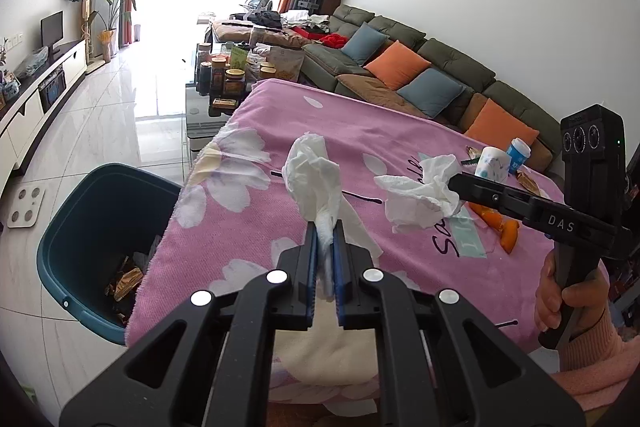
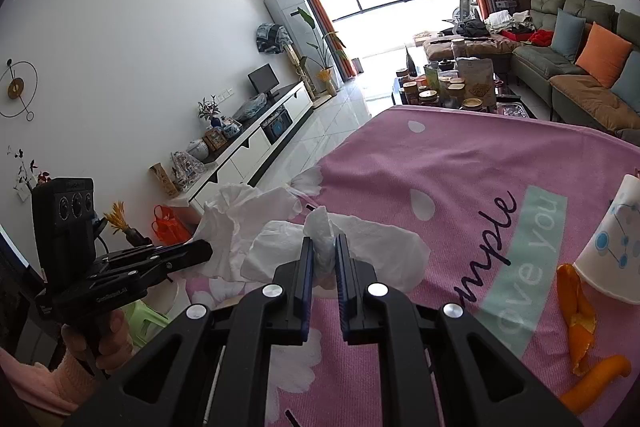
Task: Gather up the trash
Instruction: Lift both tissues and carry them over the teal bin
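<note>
At the far left of the left wrist view a teal bin [image 1: 86, 227] stands on the tiled floor, right against the hanging edge of the pink blanket [image 1: 360, 131], with wrappers [image 1: 126, 281] lying in its bottom. To the right of it, over the blanket, the left gripper [image 1: 325, 231] has its blue-padded jaws drawn close, pinching the lower end of a crumpled white tissue [image 1: 314, 179] that stands up above the fingertips, clear of the cloth and not over the bin. Further right, the right gripper [image 1: 454, 183] reaches in from the side, and a second tissue [image 1: 420, 195] is bunched at its tip; the right wrist view shows that gripper [image 2: 321, 247] with its jaws narrowed onto a wad of that tissue [image 2: 320, 227], the rest of the sheet spreading out on both sides of the fingers just above the blanket [image 2: 460, 163]. Beyond it to the right, on the blanket, lie pieces of orange peel [image 1: 505, 227], a tipped white paper cup [image 1: 493, 163], a small blue-and-white cup [image 1: 519, 149] just beside it, and brown snack wrappers [image 1: 528, 181] near the far edge.
</note>
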A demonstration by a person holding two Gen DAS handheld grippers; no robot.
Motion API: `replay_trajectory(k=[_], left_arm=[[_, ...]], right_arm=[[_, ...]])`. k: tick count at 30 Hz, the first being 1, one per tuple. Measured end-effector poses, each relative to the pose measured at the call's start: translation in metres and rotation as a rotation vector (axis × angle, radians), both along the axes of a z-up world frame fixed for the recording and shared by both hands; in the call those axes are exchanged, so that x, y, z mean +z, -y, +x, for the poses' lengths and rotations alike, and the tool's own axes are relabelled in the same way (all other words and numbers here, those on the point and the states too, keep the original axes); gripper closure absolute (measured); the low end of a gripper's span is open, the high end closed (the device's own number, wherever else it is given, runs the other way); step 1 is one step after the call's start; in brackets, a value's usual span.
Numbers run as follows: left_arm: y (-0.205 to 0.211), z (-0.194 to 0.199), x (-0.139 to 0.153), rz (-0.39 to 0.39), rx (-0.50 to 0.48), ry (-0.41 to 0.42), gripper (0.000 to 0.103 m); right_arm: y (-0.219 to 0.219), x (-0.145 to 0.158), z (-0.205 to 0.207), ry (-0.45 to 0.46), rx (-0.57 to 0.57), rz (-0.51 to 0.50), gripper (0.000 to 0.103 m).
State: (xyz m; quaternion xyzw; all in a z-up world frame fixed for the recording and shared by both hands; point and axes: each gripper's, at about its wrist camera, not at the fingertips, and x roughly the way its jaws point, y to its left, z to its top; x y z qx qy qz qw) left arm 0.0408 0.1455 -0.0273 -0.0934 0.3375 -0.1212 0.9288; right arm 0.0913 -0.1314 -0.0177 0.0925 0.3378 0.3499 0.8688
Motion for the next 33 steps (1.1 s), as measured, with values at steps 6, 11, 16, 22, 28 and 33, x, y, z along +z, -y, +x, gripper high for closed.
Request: replay_trajectory(k=[6, 11, 16, 22, 28, 33], left_arm=[[-0.01, -0.002, 0.002, 0.005, 0.028, 0.003, 0.095], [-0.02, -0.004, 0.003, 0.008, 0.053, 0.007, 0.095], [-0.028, -0.006, 0.003, 0.005, 0.079, 0.008, 0.095], [-0.039, -0.008, 0.004, 0.008, 0.109, 0.01, 0.095], [-0.049, -0.012, 0.005, 0.013, 0.136, 0.013, 0.095], [-0.053, -0.015, 0.006, 0.019, 0.158, 0.019, 0.095]], right_arm=[[-0.014, 0.0, 0.003, -0.002, 0.03, 0.003, 0.093], [-0.025, 0.001, 0.007, -0.006, 0.052, 0.008, 0.093], [-0.038, 0.002, 0.008, -0.006, 0.079, 0.008, 0.093], [-0.052, 0.002, 0.008, -0.007, 0.108, 0.007, 0.093], [-0.064, 0.003, 0.01, -0.001, 0.133, 0.007, 0.093], [-0.072, 0.005, 0.012, 0.006, 0.154, 0.003, 0.093]])
